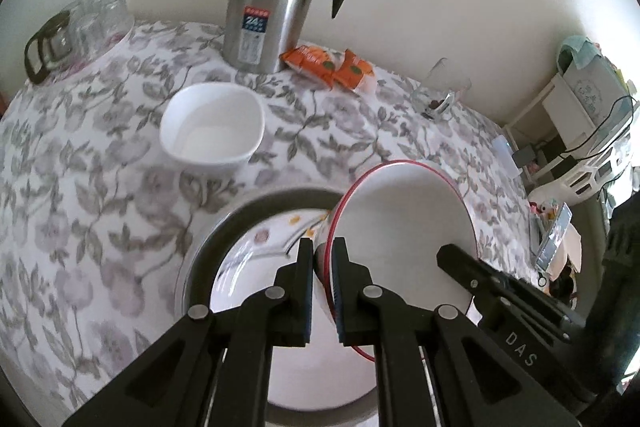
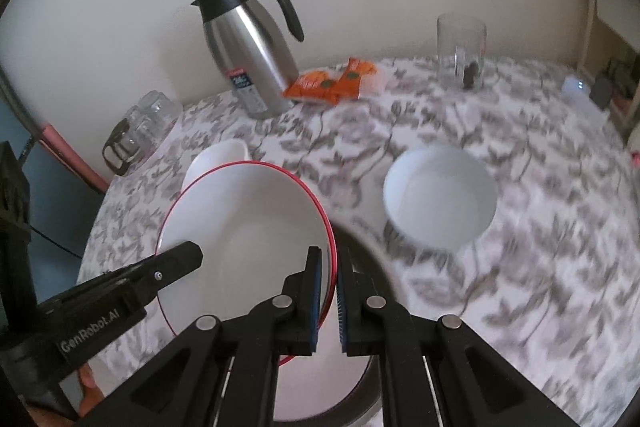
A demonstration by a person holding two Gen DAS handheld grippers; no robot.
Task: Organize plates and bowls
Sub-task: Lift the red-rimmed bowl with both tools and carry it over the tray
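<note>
The round white red-rimmed plate (image 1: 404, 227) is being pinched at opposite rims by left gripper (image 1: 322, 255) and right gripper (image 2: 329, 267), both clamped on it, over the dark-rimmed floral plate (image 1: 260, 247); uneven pull is risking slippage.

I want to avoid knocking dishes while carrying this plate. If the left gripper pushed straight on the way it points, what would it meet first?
Probably the dark-rimmed floral plate lying just beyond the left gripper, which is shut on the red-rimmed plate. The square white bowl sits further on; depth is unclear.

Red-rimmed white plate (image 1: 404, 227), grey floral tablecloth (image 1: 100, 187), white bowl (image 1: 212, 129)
</note>
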